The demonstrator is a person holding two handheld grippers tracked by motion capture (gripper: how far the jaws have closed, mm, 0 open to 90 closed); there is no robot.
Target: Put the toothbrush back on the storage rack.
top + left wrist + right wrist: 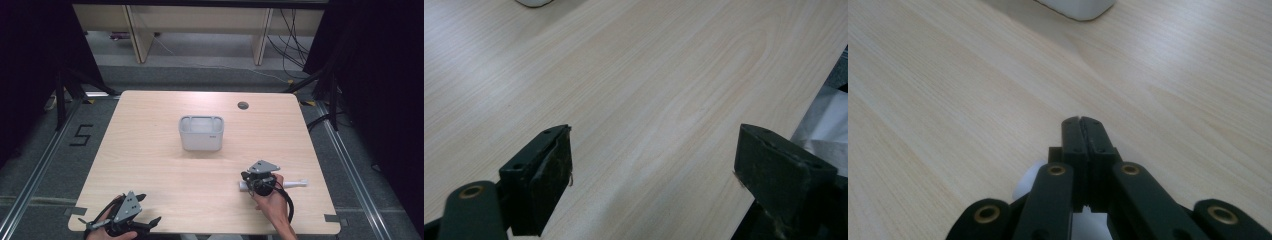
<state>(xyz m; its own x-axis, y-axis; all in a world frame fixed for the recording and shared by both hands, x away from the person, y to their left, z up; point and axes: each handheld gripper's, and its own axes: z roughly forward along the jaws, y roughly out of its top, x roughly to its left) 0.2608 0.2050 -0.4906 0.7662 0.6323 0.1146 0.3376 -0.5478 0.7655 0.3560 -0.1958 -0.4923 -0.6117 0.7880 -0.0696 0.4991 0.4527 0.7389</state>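
Right tongs [246, 184] clenched on the white tube [298, 184] near the desk's [150, 150] right edge; left tongs [150, 222] released. Next: lift toward the grey bin [201, 134].

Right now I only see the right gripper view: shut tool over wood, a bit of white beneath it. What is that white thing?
Observer: A long white object lying on the table, sticking out on both sides of the right tool.
Operator: And the left side?
Observer: At the table's near left corner, the left tool is open, nothing between its jaws.
Operator: And the white shape at my top edge?
Observer: An open-topped grey bin at mid-table.
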